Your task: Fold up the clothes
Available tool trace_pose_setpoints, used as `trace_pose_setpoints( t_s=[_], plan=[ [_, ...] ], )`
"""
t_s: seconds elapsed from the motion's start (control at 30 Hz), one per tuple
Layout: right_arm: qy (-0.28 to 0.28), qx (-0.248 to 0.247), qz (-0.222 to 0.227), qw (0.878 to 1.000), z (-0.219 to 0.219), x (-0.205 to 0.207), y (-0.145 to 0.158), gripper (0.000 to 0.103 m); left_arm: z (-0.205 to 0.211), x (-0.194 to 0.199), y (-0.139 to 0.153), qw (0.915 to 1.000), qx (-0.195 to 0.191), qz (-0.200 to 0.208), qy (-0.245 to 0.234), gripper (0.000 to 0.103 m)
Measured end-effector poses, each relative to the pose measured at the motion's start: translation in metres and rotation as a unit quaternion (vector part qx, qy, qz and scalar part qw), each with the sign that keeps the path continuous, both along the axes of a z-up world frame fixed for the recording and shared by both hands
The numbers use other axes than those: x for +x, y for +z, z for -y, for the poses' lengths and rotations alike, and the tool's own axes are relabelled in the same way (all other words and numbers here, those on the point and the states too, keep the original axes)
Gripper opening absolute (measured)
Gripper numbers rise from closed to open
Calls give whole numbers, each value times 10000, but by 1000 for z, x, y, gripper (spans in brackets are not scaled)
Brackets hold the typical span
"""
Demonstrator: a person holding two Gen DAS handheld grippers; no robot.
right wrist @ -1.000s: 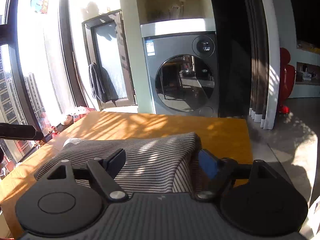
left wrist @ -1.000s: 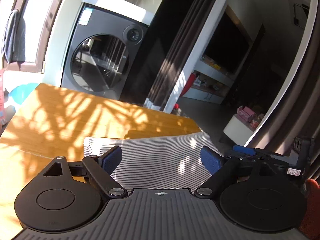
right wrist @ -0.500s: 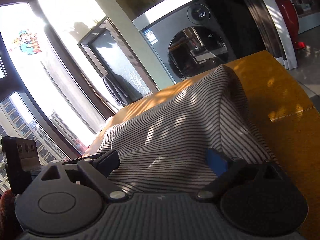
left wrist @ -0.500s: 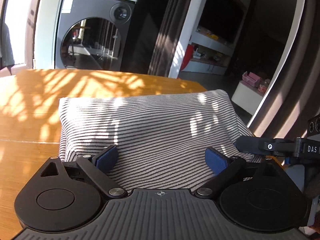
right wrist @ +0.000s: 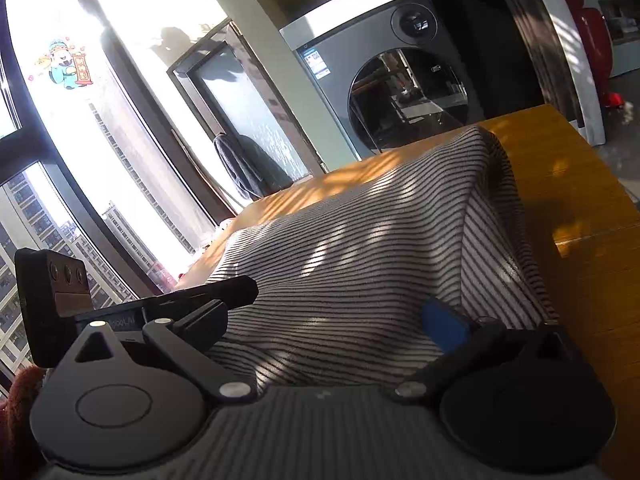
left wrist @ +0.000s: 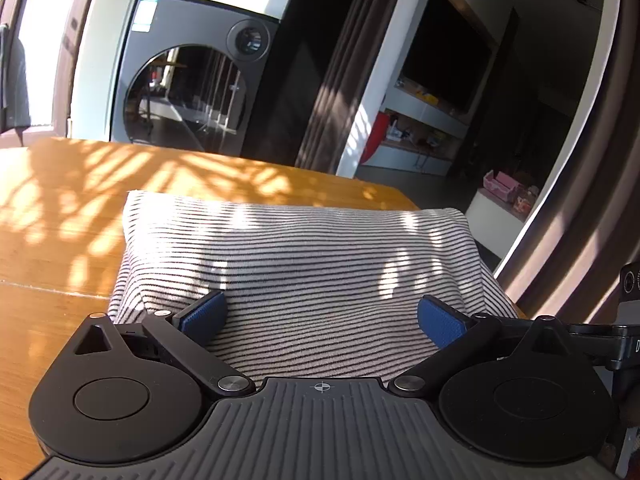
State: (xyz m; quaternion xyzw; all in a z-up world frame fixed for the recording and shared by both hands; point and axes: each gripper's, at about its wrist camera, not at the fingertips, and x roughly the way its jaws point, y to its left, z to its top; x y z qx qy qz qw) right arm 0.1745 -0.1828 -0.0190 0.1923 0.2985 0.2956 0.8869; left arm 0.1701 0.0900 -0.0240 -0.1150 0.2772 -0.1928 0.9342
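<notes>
A white garment with thin black stripes (left wrist: 304, 264) lies folded on the wooden table (left wrist: 60, 208). My left gripper (left wrist: 320, 316) is open, its blue pads (left wrist: 202, 314) spread wide over the near edge of the cloth. In the right wrist view the same striped garment (right wrist: 360, 248) bulges up in front of my right gripper (right wrist: 328, 316), which is open too; its right blue pad (right wrist: 444, 322) rests against the cloth. The other gripper's body (right wrist: 52, 288) shows at the left of that view. Neither gripper pinches the fabric.
A grey front-loading washing machine (left wrist: 192, 76) stands behind the table. The table's far right edge (right wrist: 592, 168) drops off to the floor. Large windows (right wrist: 80, 128) are to the left, with a dark towel (right wrist: 236, 164) hanging by them. A TV shelf (left wrist: 424, 140) is far right.
Both grippers have moved in low over the garment's near edge and the right one has rolled to the left. The cloth now fills the space between the fingers. Both stayed open.
</notes>
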Motion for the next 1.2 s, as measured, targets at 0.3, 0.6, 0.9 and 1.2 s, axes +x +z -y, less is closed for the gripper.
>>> trace_pose_setpoints(
  t_s=[0.3,0.6,0.9,1.2],
  plan=[
    [-9,-52,29,10000,-1,-3,1,103,-1,0,0,10000,-82,15,16,103],
    [495,-935,374,9937,-7,2,28,102,-2,1,-1,9999,-122,-22,0,103],
    [76,-2542,1218,9594,-27,65,73,44,-1,-3,17,9973,-431,-586,-29,103],
    [-169,-2559,659,9643,-1,65,21,47,-7,7,6,9670,-1848,-1656,-582,103]
  ],
)
